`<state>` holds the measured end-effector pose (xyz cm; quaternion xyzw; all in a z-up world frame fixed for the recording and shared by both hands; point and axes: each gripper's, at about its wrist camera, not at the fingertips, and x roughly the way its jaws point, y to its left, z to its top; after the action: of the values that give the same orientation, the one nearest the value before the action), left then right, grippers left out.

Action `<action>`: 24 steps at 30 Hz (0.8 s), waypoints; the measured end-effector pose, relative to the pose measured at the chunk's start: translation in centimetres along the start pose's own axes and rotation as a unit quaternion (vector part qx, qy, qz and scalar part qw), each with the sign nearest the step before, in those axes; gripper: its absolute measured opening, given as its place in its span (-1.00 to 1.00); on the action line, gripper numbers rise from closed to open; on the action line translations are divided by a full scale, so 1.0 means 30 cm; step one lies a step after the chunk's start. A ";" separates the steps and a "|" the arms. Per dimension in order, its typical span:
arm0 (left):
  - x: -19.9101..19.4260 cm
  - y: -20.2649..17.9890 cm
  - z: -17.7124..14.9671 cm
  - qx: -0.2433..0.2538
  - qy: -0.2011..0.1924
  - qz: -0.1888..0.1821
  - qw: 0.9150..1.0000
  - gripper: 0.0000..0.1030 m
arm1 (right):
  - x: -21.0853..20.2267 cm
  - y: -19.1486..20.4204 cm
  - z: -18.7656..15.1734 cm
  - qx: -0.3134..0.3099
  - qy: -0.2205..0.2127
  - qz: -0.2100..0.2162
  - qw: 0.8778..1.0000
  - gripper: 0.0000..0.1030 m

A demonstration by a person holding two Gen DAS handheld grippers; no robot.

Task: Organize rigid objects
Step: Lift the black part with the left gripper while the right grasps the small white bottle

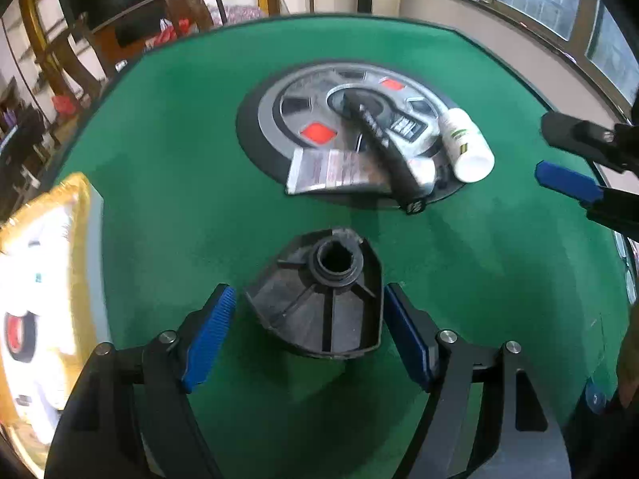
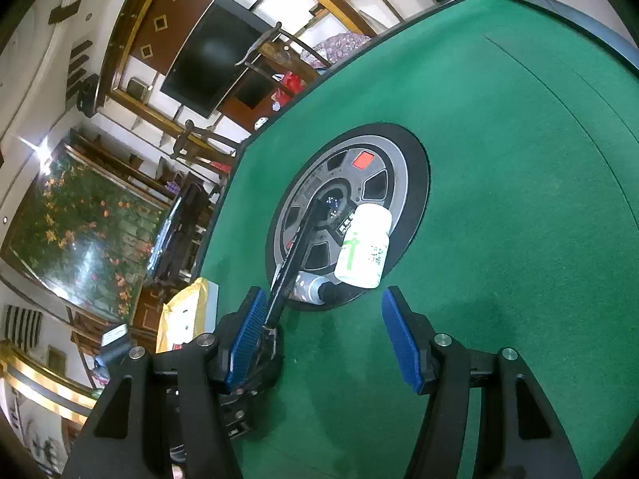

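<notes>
On green felt table, black ribbed plastic part sits between left gripper pads, gripper wide, untouching.

No text reads clearly. The white bottle bears a green mark and tiny print, too blurred to read.

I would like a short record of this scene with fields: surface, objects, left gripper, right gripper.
surface: green felt table with a round grey centre panel
objects: black ribbed plastic part near the left gripper; white bottle, long black bar and silver packet lying on the panel
left gripper: open, the black part between its blue pads, no pad pressing on it
right gripper: open, nothing between its pads
</notes>
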<state>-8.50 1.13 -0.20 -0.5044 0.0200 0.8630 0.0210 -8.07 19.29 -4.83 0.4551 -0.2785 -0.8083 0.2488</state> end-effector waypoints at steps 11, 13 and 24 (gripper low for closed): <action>-0.026 -0.020 -0.065 -0.035 -0.072 0.011 0.997 0.29 | 0.014 -0.008 0.017 -0.017 -0.021 -0.058 0.998 0.07; -0.023 -0.022 -0.061 -0.036 -0.074 0.013 0.997 0.29 | 0.036 -0.004 0.032 -0.013 -0.018 -0.051 0.998 0.07; -0.023 -0.010 -0.060 -0.037 -0.076 0.009 0.996 0.28 | 0.189 0.031 0.066 -0.033 0.029 -0.113 0.993 -0.36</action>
<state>-6.57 1.32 -0.50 -0.4376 -0.0093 0.8991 -0.0044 -12.28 15.35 -6.73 0.4981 -0.1909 -0.8267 0.1788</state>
